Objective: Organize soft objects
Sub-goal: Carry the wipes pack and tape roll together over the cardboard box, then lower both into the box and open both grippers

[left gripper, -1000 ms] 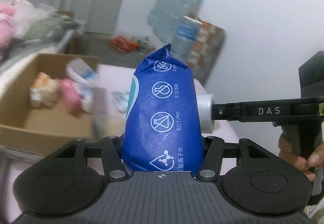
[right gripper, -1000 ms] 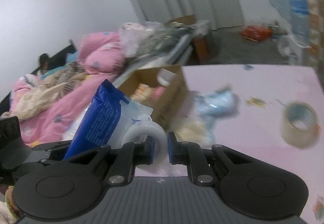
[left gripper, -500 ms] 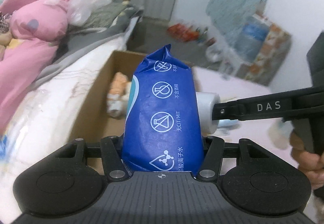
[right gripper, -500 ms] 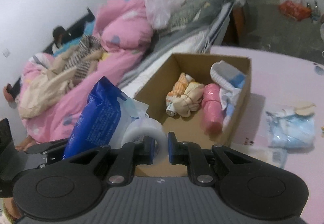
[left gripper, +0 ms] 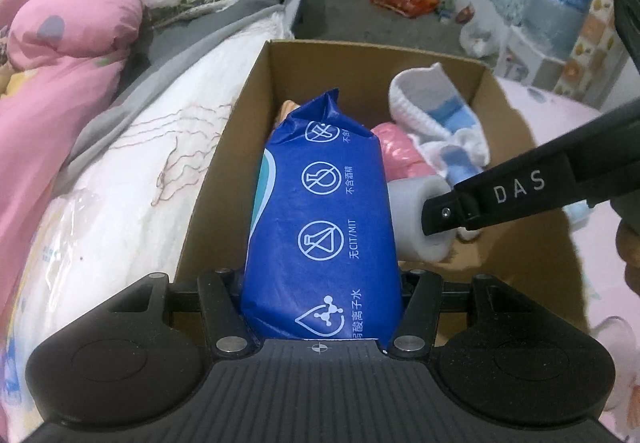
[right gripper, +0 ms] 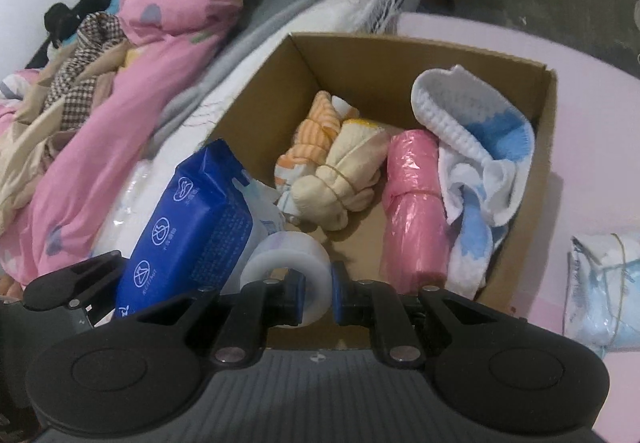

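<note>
My left gripper (left gripper: pixel 322 303) is shut on a blue wet-wipe pack (left gripper: pixel 324 227), which stands upright between its fingers above the near left part of an open cardboard box (left gripper: pixel 224 147). My right gripper (right gripper: pixel 316 291) is shut on the wall of a white tape roll (right gripper: pixel 280 255), right beside the pack (right gripper: pixel 188 219) and over the box's near edge. In the box (right gripper: pixel 400 55) lie a tied orange and cream cloth bundle (right gripper: pixel 336 171), a pink roll (right gripper: pixel 412 203) and a white and blue knitted cloth (right gripper: pixel 472 139).
A bed with a pink quilt (right gripper: pixel 160 43) and a white mattress (left gripper: pixel 120 183) runs along the box's left side. The box stands on a pink table (right gripper: pixel 600 123), with a plastic-wrapped pale blue bundle (right gripper: pixel 604 283) to its right. A person's hand (left gripper: pixel 630 255) holds the right gripper.
Both grippers have swung from the pink table toward the box and tilted downward; they now hang over it. The pack and the roll stay gripped as before.
</note>
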`<action>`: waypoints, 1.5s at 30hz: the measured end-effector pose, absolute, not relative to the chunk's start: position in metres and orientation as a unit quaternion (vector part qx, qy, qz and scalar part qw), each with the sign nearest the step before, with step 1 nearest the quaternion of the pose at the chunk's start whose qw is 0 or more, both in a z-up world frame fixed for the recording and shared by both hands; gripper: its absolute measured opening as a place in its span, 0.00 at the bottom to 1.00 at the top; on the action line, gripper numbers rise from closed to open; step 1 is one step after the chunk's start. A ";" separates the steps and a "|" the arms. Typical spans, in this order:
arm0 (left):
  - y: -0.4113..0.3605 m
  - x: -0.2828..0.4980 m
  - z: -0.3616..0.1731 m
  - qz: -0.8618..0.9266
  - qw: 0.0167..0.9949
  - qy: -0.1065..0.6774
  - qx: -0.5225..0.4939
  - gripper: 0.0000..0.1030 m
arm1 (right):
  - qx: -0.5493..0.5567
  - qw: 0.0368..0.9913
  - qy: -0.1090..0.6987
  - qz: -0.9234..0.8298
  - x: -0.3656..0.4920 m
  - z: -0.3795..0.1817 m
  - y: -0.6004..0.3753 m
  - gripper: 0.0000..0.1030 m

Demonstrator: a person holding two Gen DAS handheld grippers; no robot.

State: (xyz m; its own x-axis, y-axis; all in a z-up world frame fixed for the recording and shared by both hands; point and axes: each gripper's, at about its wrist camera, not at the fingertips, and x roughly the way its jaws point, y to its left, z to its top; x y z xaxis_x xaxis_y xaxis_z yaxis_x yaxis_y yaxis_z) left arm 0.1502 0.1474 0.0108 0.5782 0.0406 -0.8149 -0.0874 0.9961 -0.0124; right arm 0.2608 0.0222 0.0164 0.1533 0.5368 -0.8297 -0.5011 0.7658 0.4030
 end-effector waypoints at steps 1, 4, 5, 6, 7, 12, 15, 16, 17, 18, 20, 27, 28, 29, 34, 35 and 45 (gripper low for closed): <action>0.149 0.153 0.009 0.037 0.887 0.460 -0.026 0.54 | 0.017 0.757 0.558 0.341 0.265 0.014 0.024 0.04; 0.149 0.159 0.005 0.047 0.885 0.463 -0.009 0.54 | 0.022 0.749 0.570 0.337 0.273 0.007 0.028 0.04; 0.147 0.161 0.004 0.048 0.884 0.465 0.002 0.54 | 0.022 0.746 0.575 0.335 0.275 0.004 0.030 0.04; 0.146 0.163 0.002 0.048 0.883 0.466 0.009 0.54 | 0.021 0.745 0.578 0.332 0.278 0.001 0.031 0.04; 0.144 0.163 0.002 0.048 0.883 0.466 0.013 0.54 | 0.019 0.746 0.579 0.329 0.279 -0.001 0.032 0.04; 0.147 0.161 0.006 0.045 0.886 0.461 0.002 0.61 | 0.024 0.741 0.591 0.317 0.285 -0.010 0.031 0.04; 0.150 0.161 0.009 0.048 0.887 0.459 -0.004 0.61 | 0.018 0.740 0.594 0.314 0.285 -0.013 0.032 0.04; 0.150 0.160 0.010 0.049 0.887 0.458 -0.004 0.61 | 0.015 0.742 0.592 0.314 0.284 -0.013 0.033 0.04; 0.150 0.158 0.011 0.050 0.888 0.456 -0.002 0.61 | 0.015 0.741 0.593 0.314 0.283 -0.012 0.033 0.04; 0.149 0.157 0.012 0.050 0.889 0.455 0.000 0.61 | 0.017 0.739 0.595 0.315 0.283 -0.013 0.034 0.04; 0.149 0.154 0.014 0.053 0.890 0.453 0.002 0.61 | 0.015 0.740 0.595 0.313 0.283 -0.014 0.037 0.04; 0.157 0.145 0.028 0.067 0.901 0.428 -0.001 0.66 | 0.004 0.743 0.601 0.295 0.289 -0.023 0.046 0.06; 0.157 0.145 0.029 0.069 0.902 0.425 0.001 0.66 | 0.001 0.745 0.599 0.292 0.289 -0.025 0.048 0.06; 0.158 0.145 0.030 0.068 0.903 0.424 -0.001 0.66 | -0.001 0.746 0.599 0.291 0.290 -0.026 0.049 0.06; 0.159 0.143 0.030 0.066 0.904 0.422 -0.009 0.67 | 0.003 0.745 0.601 0.289 0.292 -0.031 0.057 0.06; 0.159 0.143 0.030 0.064 0.904 0.422 -0.007 0.67 | 0.000 0.746 0.600 0.288 0.292 -0.031 0.059 0.06; 0.163 0.144 0.025 0.061 0.904 0.423 -0.020 0.68 | -0.042 0.775 0.576 0.257 0.295 -0.029 0.074 0.16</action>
